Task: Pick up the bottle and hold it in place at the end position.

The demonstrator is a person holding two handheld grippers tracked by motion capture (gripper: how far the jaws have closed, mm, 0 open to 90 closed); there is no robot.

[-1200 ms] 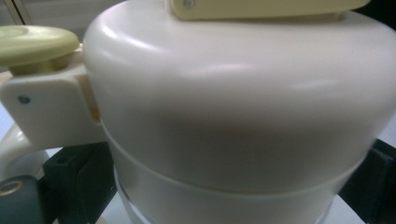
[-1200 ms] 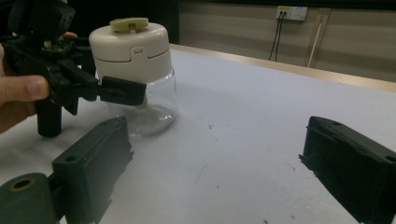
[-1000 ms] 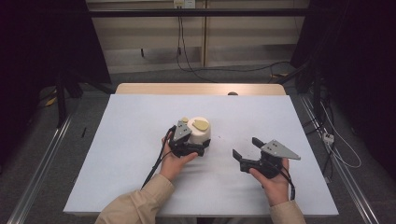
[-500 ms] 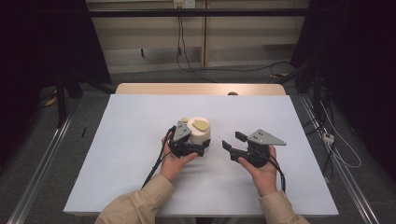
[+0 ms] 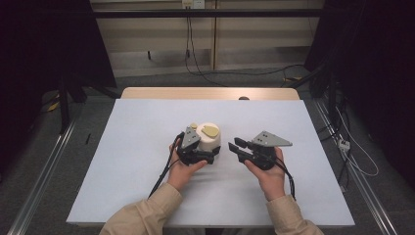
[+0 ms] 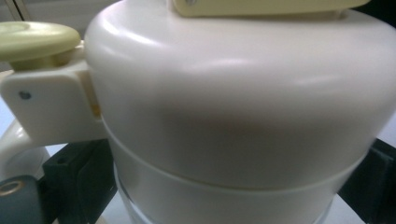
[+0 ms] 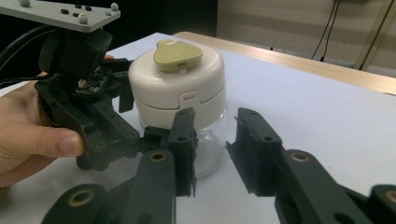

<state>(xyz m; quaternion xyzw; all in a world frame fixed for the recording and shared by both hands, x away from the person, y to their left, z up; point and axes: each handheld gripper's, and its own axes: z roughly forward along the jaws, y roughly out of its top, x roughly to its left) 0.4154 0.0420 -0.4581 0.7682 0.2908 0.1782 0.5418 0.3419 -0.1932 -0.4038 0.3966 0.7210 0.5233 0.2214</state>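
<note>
Gripping the white chopper jar (image 5: 209, 138) near table (image 5: 147, 122) centre, left gripper (image 5: 204, 155) clamping both jaws around the clear lower body from the jar's seven o'clock; in the left gripper view, black jaws flanking either side of the body under the cream lid (image 6: 233, 93). Sitting upright on top, a yellowish pull handle (image 7: 177, 54). Hovering at the jar's three o'clock, right gripper (image 5: 234, 144) spread open, grasping nothing, jaws pointing at the jar yet just apart from it. Judging progress: bracing done, second grip on the lid or handle not yet made, opening or pulling remaining.
</note>
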